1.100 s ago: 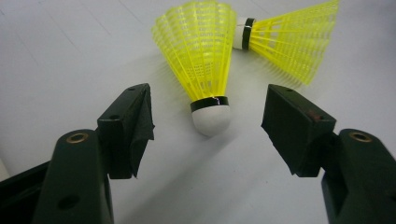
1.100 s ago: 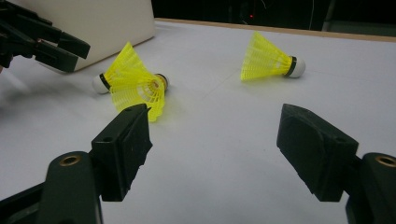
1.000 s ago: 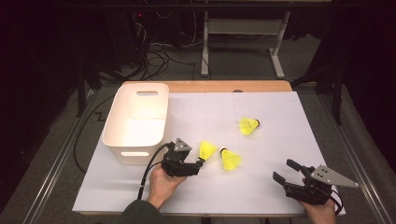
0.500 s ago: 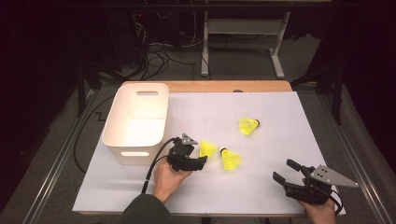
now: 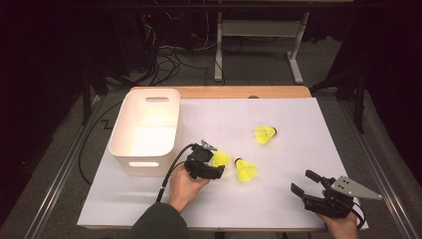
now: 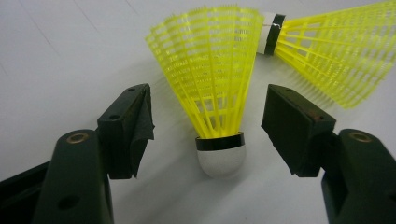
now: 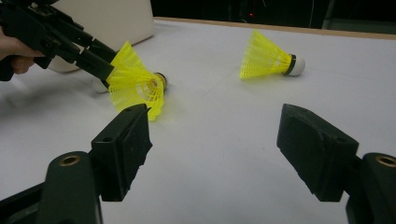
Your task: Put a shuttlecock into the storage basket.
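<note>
Three yellow shuttlecocks lie on the white table sheet (image 5: 298, 119). The nearest shuttlecock (image 5: 224, 158) (image 6: 210, 74) sits between the jaws of my left gripper (image 5: 215, 162) (image 6: 212, 116), cork toward the camera; the gripper is open and its pads are clear of the skirt on both sides. Just right of it lies a second shuttlecock (image 5: 246, 170) (image 6: 336, 51) (image 7: 135, 86). The third shuttlecock (image 5: 265, 134) (image 7: 268, 60) rests farther back. My right gripper (image 5: 301, 181) (image 7: 215, 140) hovers open over bare sheet at the front right, holding nothing.
A white handled bin (image 5: 144, 129) (image 7: 112, 18) stands at the left of the sheet, close behind the left hand. The left gripper's cable (image 5: 166, 179) trails toward the front edge. A wooden table edge (image 5: 224, 92) runs along the back.
My left gripper has slid forward and rightward so its open jaws now flank the nearest shuttlecock. The right gripper has stayed put.
</note>
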`<state>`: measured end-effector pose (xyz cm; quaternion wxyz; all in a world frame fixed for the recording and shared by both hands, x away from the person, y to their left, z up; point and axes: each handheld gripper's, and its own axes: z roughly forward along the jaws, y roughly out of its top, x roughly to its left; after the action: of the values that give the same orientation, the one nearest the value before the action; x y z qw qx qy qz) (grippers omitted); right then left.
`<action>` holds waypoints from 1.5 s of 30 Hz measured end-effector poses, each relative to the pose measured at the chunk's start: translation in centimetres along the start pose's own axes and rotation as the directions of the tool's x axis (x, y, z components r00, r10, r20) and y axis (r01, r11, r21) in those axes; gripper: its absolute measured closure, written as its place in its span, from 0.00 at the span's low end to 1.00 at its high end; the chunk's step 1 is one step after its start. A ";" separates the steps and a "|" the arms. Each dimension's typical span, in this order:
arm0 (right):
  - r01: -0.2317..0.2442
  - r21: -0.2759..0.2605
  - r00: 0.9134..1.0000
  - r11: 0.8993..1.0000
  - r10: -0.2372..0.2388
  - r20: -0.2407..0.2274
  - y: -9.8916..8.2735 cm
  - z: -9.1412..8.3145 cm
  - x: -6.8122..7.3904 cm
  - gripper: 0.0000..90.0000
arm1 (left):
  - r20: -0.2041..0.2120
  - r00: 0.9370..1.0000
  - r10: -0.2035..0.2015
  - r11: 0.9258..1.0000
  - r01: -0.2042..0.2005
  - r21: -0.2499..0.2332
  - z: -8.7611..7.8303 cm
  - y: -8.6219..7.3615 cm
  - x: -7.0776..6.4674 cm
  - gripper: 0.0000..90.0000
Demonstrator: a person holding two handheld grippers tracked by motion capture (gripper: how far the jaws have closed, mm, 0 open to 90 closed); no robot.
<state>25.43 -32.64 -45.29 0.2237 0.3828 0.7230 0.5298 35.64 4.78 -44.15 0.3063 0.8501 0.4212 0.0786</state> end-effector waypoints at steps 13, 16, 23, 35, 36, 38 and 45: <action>0.001 0.000 1.000 1.000 -0.001 0.000 0.0 0.0 0.0 0.29 | 0.004 1.000 -0.001 0.999 0.001 0.047 1.1 0.0 0.0 0.46; 0.001 0.001 1.000 1.000 -0.001 0.000 0.0 0.0 0.0 0.29 | 0.004 1.000 -0.002 0.999 0.002 0.053 1.1 0.0 0.1 0.48; 0.000 0.003 1.000 1.000 0.000 0.002 0.0 0.0 0.0 0.29 | 0.006 1.000 -0.004 0.997 0.003 0.075 1.4 0.0 0.1 0.53; -0.001 0.003 1.000 1.000 0.001 0.001 0.0 0.0 -0.1 0.29 | 0.011 1.000 0.003 0.997 -0.003 0.078 1.3 0.0 0.1 0.66; -0.002 0.002 1.000 1.000 0.002 0.001 0.0 0.0 -0.1 0.29 | 0.006 1.000 0.004 0.997 -0.004 0.076 1.3 0.0 0.1 0.67; -0.002 0.002 1.000 1.000 0.002 0.002 0.0 0.0 -0.1 0.29 | -0.009 1.000 0.006 0.998 -0.006 0.070 1.2 0.1 0.1 0.67; -0.005 0.000 1.000 1.000 0.005 0.013 0.0 0.0 -0.1 0.29 | -0.036 0.999 0.003 0.998 -0.001 0.060 1.1 0.7 0.2 0.68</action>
<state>25.48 -32.72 -45.34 0.2269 0.3882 0.7207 0.5277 36.69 4.14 -44.65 0.2728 0.8577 0.4280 0.0816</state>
